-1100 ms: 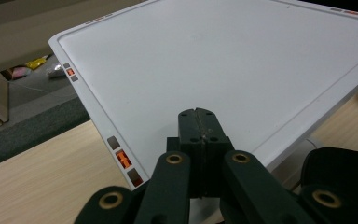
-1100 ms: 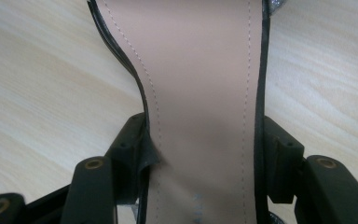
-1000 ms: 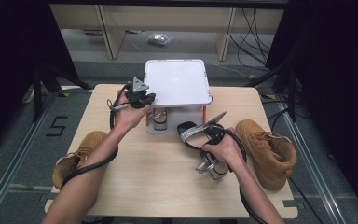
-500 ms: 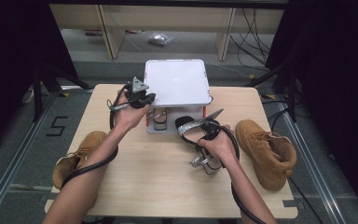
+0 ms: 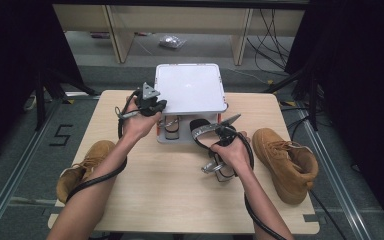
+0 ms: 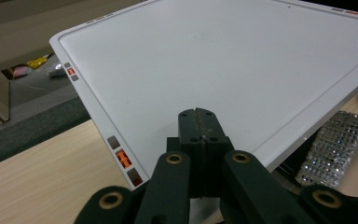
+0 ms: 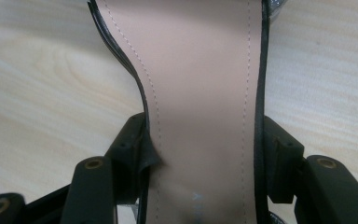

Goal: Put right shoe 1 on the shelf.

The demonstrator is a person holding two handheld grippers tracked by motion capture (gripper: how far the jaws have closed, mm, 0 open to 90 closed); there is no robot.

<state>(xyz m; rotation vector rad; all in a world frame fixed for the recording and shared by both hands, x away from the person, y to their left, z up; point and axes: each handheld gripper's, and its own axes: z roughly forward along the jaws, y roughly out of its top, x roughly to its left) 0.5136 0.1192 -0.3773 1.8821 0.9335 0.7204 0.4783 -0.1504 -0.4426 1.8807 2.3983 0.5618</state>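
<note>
My right gripper (image 5: 218, 165) is shut on a sandal (image 5: 223, 172) with a beige insole (image 7: 200, 93) and black edging, held just above the middle of the wooden table (image 5: 170, 190). Its jaws clamp the insole from both sides. My left gripper (image 5: 156, 106) is shut, with nothing seen between its jaws, at the front left corner of a white flat lid (image 5: 190, 87). In the left gripper view the closed gripper (image 6: 198, 114) lies over that lid (image 6: 223, 60). A rhinestone strap (image 6: 331, 149) shows beneath the lid's edge.
The white lid tops a small grey rack (image 5: 180, 139) that holds another sandal (image 5: 172, 125). One tan boot (image 5: 87, 160) lies at the table's left edge and another tan boot (image 5: 285, 160) at the right. Cables trail from both grippers along the forearms.
My right gripper has carried the sandal a little away from the person, toward the rack. The left gripper has stayed at the lid's corner.
</note>
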